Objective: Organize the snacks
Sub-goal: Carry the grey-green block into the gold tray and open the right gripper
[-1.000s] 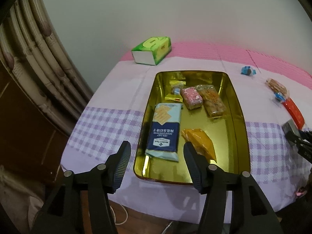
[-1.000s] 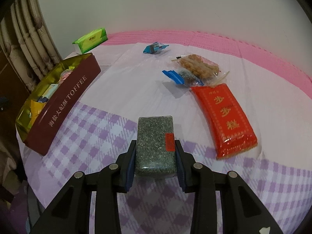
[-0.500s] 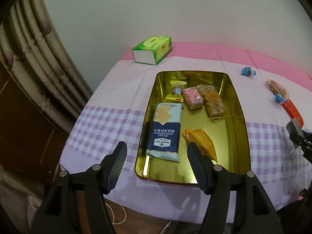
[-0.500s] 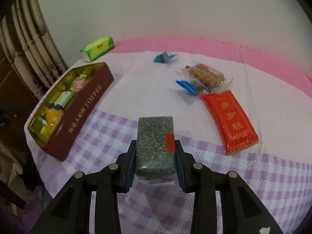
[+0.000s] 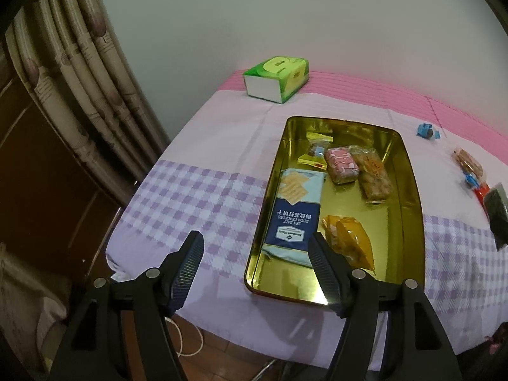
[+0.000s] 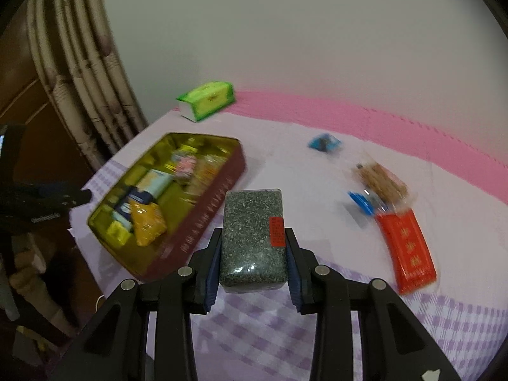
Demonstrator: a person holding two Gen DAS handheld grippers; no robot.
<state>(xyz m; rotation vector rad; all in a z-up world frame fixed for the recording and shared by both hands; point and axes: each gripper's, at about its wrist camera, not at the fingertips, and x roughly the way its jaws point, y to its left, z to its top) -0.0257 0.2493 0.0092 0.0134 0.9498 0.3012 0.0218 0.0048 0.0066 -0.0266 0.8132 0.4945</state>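
Observation:
A gold-lined snack tin (image 5: 409, 190) with maroon sides (image 6: 209, 216) lies on the table and holds a blue cracker pack (image 5: 293, 209), an orange packet (image 5: 349, 244), a pink packet (image 5: 341, 165) and a brown packet (image 5: 373, 176). My right gripper (image 6: 254, 254) is shut on a dark speckled sesame bar (image 6: 252, 238) and holds it in the air to the right of the tin. The bar also shows at the right edge of the left wrist view (image 5: 497, 212). My left gripper (image 5: 257, 270) is open and empty over the tin's near left corner.
A green tissue box (image 5: 276, 77) stands at the back left. A red packet (image 6: 408, 250), a brown snack bag (image 6: 381, 181), a blue wrapper (image 6: 360, 201) and a small blue candy (image 6: 324, 142) lie on the cloth to the right. A curtain (image 5: 79, 73) hangs on the left.
My right gripper has lifted the sesame bar and swung left toward the tin. My left gripper has drawn back and shifted left a little, still open.

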